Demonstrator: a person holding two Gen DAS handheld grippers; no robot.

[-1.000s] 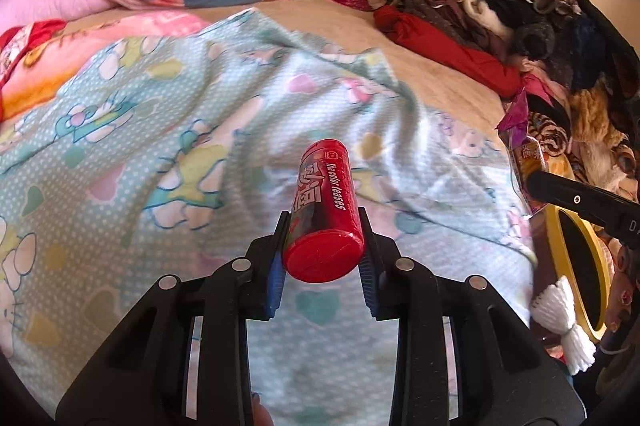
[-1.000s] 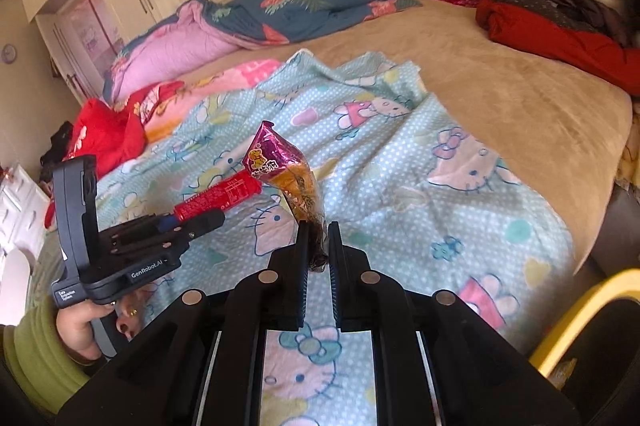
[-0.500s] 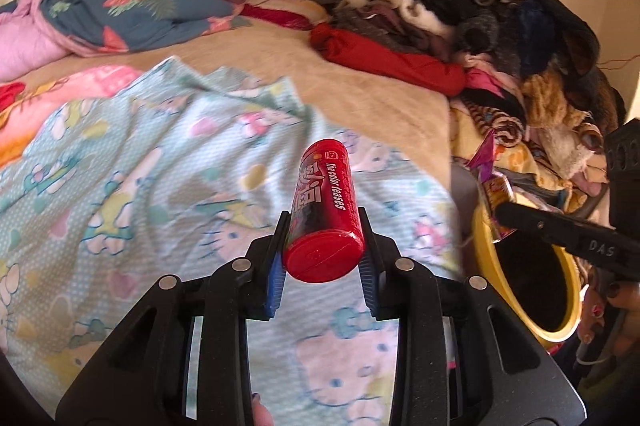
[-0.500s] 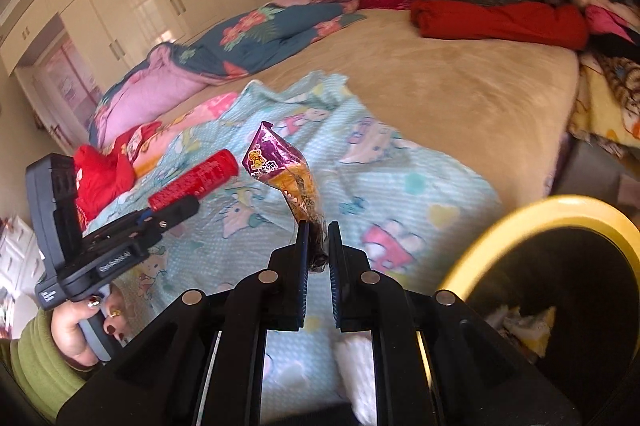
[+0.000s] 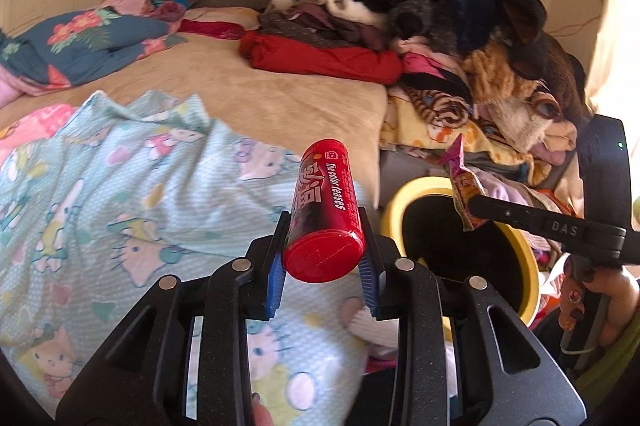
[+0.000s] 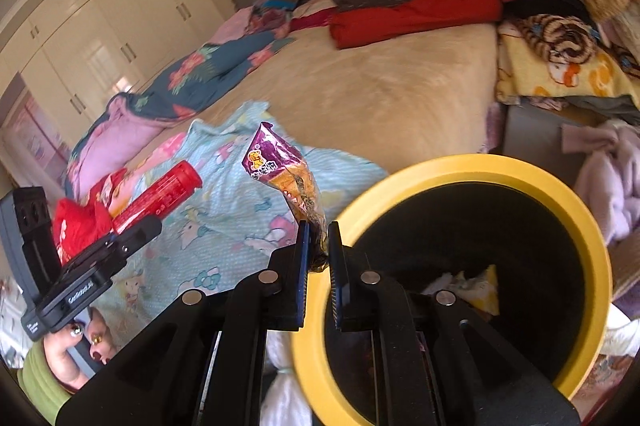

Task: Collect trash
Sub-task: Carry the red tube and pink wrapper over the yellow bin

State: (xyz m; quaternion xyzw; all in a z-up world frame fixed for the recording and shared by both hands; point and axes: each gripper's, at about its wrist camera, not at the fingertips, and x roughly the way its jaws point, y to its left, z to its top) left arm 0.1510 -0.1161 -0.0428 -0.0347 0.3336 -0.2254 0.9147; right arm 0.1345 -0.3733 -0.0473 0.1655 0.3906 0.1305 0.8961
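Note:
My left gripper [image 5: 323,258] is shut on a red cylindrical tube [image 5: 325,209] with white lettering, held above the Hello Kitty blanket near the bed's edge; the tube also shows in the right wrist view [image 6: 160,195]. My right gripper [image 6: 318,250] is shut on a purple and orange snack wrapper [image 6: 286,173], held over the near rim of the yellow-rimmed black bin [image 6: 600,238]. The bin [image 5: 530,262] stands beside the bed, right of my left gripper, with the wrapper [image 5: 464,185] above it. Some crumpled trash [image 6: 476,286] lies inside.
A light blue Hello Kitty blanket [image 5: 100,205] covers the tan bed [image 5: 280,97]. A large pile of clothes [image 5: 440,37] sits at the bed's far right. White wardrobes [image 6: 100,25] stand behind. A white cloth [image 6: 286,378] lies by the bin.
Both grippers have swung to the right toward the bin. The wrapper is now over the bin's rim and the red tube is closer to the bed's edge.

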